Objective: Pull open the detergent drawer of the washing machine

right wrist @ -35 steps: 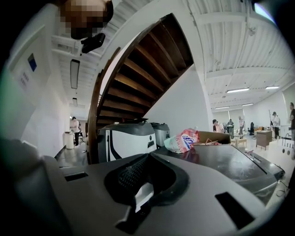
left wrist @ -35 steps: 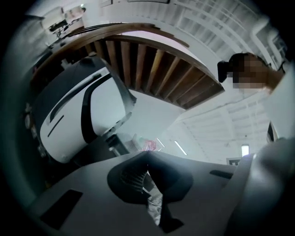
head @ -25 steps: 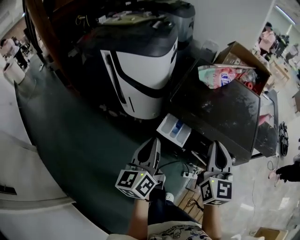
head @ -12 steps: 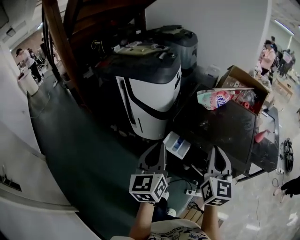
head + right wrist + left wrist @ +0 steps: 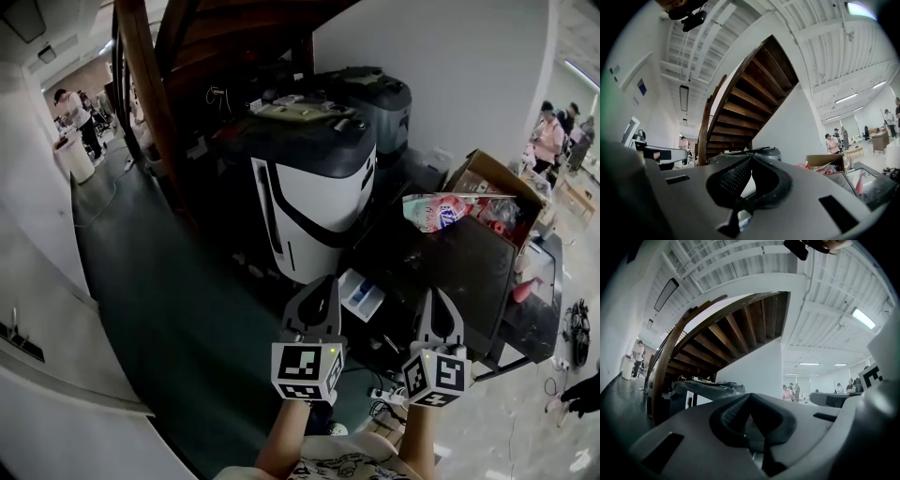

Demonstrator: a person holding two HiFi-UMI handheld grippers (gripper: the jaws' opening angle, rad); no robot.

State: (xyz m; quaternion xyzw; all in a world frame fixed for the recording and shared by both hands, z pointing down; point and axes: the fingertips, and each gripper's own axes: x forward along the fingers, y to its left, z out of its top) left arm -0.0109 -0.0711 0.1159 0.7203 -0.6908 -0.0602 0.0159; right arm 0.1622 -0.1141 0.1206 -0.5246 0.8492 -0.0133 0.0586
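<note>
The detergent drawer [image 5: 362, 296] lies between the left gripper [image 5: 324, 281] and the right gripper [image 5: 437, 294], a little beyond and below their tips, and touches neither. It is nearer the left gripper than the right. Both grippers are held level side by side above the floor [image 5: 178, 319]. The fingers of each are pressed together at the tips with nothing between them, as each gripper view shows.

The drawer stands pulled out of the front of the dark washing machine [image 5: 464, 258]. Its long axis runs away from that front toward the left, and its open top faces up. It is a shallow white tray with a blue compartment inside, bright against the black machine.

On the far left of the drawer stands a white-and-black appliance [image 5: 314, 202]. A cardboard box [image 5: 497, 187] sits at the far side of the machine's top.
</note>
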